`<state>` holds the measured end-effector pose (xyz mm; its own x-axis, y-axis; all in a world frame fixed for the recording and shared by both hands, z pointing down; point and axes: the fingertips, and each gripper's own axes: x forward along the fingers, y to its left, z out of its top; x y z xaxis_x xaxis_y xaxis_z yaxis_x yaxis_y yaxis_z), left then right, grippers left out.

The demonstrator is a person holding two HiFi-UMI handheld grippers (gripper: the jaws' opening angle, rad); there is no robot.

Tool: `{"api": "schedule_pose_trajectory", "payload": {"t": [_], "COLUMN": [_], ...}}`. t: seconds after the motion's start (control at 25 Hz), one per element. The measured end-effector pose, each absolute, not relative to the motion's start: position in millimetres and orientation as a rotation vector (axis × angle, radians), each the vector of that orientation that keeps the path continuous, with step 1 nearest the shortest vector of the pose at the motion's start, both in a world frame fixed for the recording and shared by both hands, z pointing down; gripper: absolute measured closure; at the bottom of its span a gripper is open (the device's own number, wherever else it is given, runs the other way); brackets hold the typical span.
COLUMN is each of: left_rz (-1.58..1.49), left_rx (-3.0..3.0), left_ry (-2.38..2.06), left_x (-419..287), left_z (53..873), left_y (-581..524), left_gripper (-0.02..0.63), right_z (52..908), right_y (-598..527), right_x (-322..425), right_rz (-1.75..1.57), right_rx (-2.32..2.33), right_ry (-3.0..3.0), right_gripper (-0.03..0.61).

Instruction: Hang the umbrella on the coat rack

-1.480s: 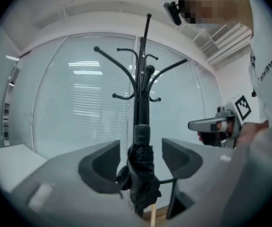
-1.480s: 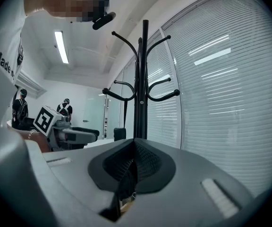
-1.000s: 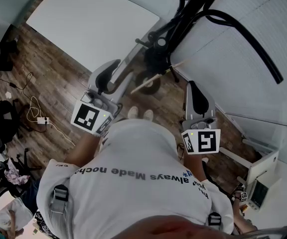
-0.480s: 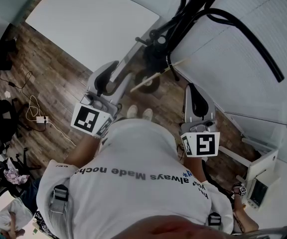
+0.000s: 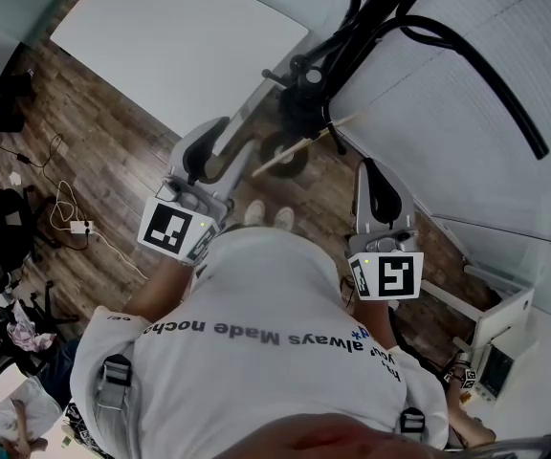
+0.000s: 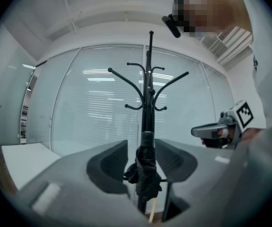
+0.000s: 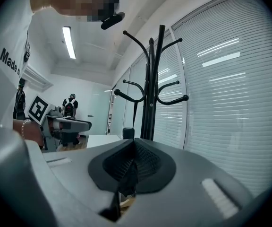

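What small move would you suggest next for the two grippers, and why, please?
Probably ease both grippers back from the coat rack. The umbrella already seems to hang from a lower hook, and neither gripper touches it: the left gripper has its jaws slightly apart, gripping nothing, and the right gripper is shut and empty. The hanging looks done.

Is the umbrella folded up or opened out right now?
Folded: the umbrella is one narrow dark bundle by the coat rack, no canopy spread.
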<state>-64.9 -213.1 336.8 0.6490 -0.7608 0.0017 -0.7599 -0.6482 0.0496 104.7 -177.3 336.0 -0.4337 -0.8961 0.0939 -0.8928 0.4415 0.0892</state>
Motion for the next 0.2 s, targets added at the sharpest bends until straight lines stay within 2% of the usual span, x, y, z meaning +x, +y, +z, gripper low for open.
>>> {"api": "schedule_pose_trajectory", "payload": {"t": [0.2], "left_rz": [-0.040], "left_rx": [2.798], "left_ry": [-1.311], "left_x": [-67.3], "left_z": [336.5], "left_y": [-215.1], "left_gripper": [0.434], "right_z": [334.5], "right_y": [-178.7], "right_x": [104.3], "right_rz": [-0.044], "right_rx": [1.593], "right_ry": [-2.563], "right_gripper": [0.577]}}
